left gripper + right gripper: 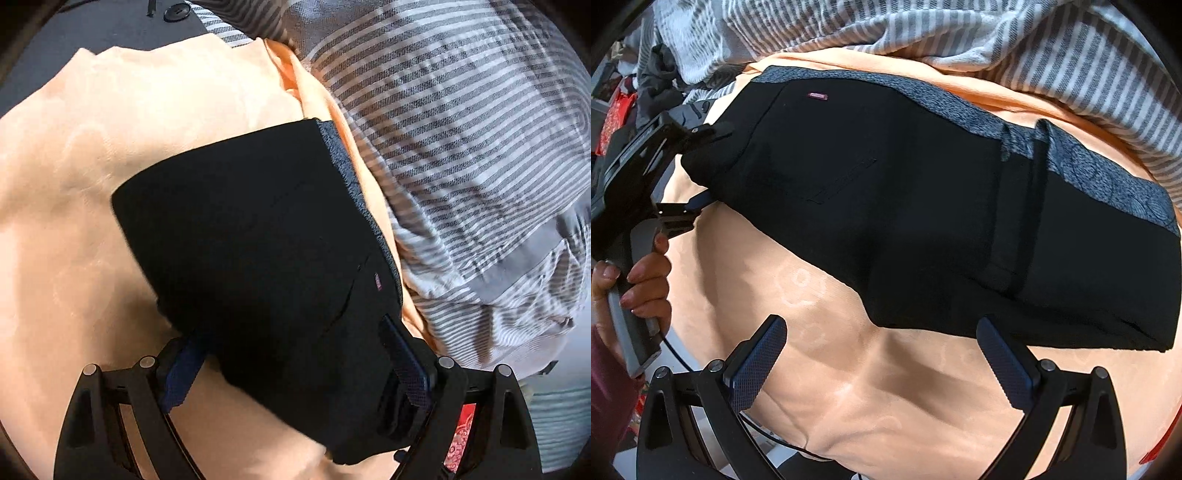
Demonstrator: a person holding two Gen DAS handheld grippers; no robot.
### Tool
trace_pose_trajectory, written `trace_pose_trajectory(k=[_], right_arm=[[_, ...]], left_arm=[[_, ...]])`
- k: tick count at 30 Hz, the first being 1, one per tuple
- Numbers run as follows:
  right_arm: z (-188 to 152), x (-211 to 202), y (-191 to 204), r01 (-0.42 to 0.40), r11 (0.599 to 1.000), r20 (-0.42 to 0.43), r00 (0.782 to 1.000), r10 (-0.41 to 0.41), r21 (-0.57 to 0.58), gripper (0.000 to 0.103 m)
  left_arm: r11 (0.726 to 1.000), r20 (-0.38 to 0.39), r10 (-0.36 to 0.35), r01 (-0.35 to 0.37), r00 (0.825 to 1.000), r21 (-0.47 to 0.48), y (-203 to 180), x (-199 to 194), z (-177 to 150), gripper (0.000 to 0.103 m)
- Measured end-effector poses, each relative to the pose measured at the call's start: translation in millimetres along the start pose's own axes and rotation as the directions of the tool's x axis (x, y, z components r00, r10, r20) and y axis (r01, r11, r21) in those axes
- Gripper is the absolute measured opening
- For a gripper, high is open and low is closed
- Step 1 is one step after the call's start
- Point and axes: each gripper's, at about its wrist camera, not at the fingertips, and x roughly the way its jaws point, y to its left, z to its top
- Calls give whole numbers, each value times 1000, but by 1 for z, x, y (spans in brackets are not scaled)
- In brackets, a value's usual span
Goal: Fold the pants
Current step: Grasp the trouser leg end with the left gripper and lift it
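The black pants (258,236) with a grey textured waistband (343,162) lie folded on an orange bedsheet (92,166). My left gripper (295,376) is wide open with the pants' end between its fingers, one pad (406,362) over the cloth. In the right wrist view the pants (905,206) stretch across the sheet, waistband (960,107) on the far side. The left gripper (698,162) straddles their left end. My right gripper (886,362) is open and empty, hovering just short of the pants' near edge.
A grey-and-white striped blanket (461,147) is bunched along the far side of the bed (923,33). A person's hand (639,284) holds the left gripper's handle. Red patterned clutter (613,118) sits off the bed's left.
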Motion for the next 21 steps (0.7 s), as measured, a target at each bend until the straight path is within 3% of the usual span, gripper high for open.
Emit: trace_pose_trajectory(k=[5, 7, 11, 12, 14, 15, 16, 19, 21], right_arm=[[3, 2, 0, -15, 1000, -1, 1000, 15, 18, 103], [4, 2, 0, -18, 1000, 8, 1000, 18, 15, 103], [8, 0, 0, -12, 1000, 16, 1000, 12, 16, 103], [10, -2, -1, -14, 1000, 18, 1000, 14, 22, 103], [13, -9, -6, -14, 999, 29, 999, 13, 35, 103], [14, -12, -9, -11, 999, 35, 999, 9, 39, 103], [18, -16, -12, -9, 999, 42, 999, 7, 47, 103], [31, -30, -23, -19, 997, 55, 998, 15, 79, 103], [43, -39, -27, -29, 995, 61, 998, 23, 94, 103]], left_arm=[[1000, 43, -14, 15, 999, -27, -5, 6, 1, 91], [999, 65, -14, 17, 998, -38, -9, 8, 2, 99], [994, 79, 104, -103, 991, -27, -25, 13, 7, 99], [988, 61, 153, -152, 986, -18, -29, 13, 9, 93], [963, 70, 266, -268, 961, 19, -37, 13, 7, 72], [951, 75, 306, -309, 949, 32, -39, 13, 7, 51], [939, 79, 337, -341, 938, 45, -39, 12, 7, 40], [934, 84, 343, -349, 936, 78, -45, 7, 6, 30], [904, 121, 382, -397, 916, 157, -61, 5, 1, 28]])
